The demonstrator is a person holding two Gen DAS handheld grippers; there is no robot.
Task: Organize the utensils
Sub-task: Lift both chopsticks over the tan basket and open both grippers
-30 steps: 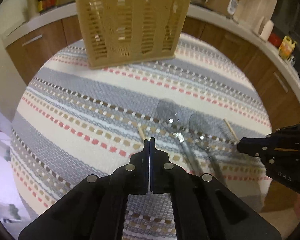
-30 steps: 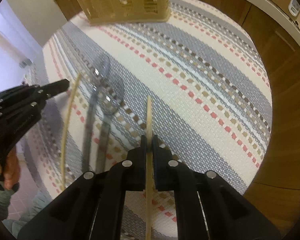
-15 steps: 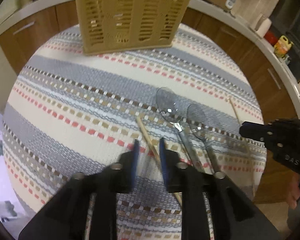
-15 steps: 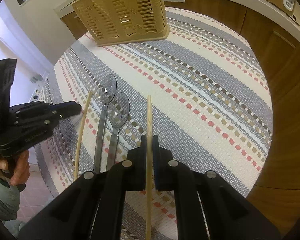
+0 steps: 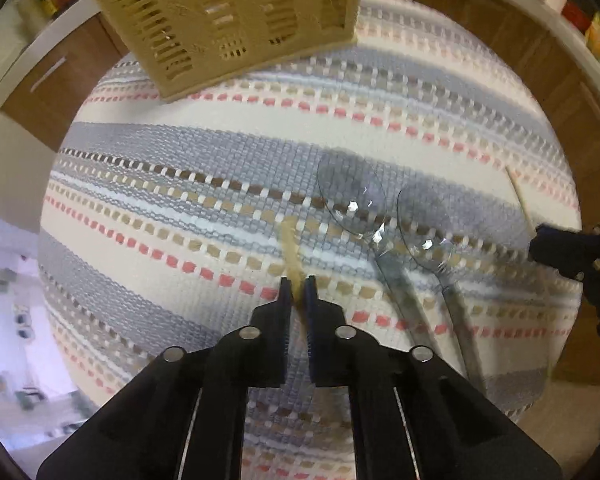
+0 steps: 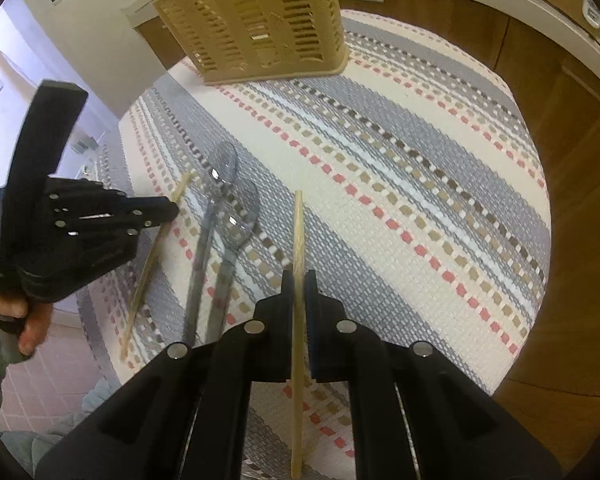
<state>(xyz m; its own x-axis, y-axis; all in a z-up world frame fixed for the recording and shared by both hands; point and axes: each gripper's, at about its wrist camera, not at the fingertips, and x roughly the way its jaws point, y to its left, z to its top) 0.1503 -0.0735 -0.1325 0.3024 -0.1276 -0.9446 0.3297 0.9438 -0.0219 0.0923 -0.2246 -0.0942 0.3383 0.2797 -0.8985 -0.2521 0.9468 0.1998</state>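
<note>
Chopsticks, one pinched in each pair of tongs, over a striped woven mat on a round desk.

Left to right in the right wrist view: the left tongs [image 6: 168, 208] have just closed onto a thin wooden chopstick [image 6: 148, 268]; two clear plastic spoons [image 6: 220, 232] lie side by side on the mat; the right tongs [image 6: 299, 280] grip a second pale chopstick [image 6: 298, 240] upright between their pads. The mat [image 6: 400, 184] is coarse weave, grey, cream and pink. A slotted beige plastic basket [image 6: 260, 24] stands at its far edge; wooden cabinets [image 6: 560, 120] curve behind.
</note>
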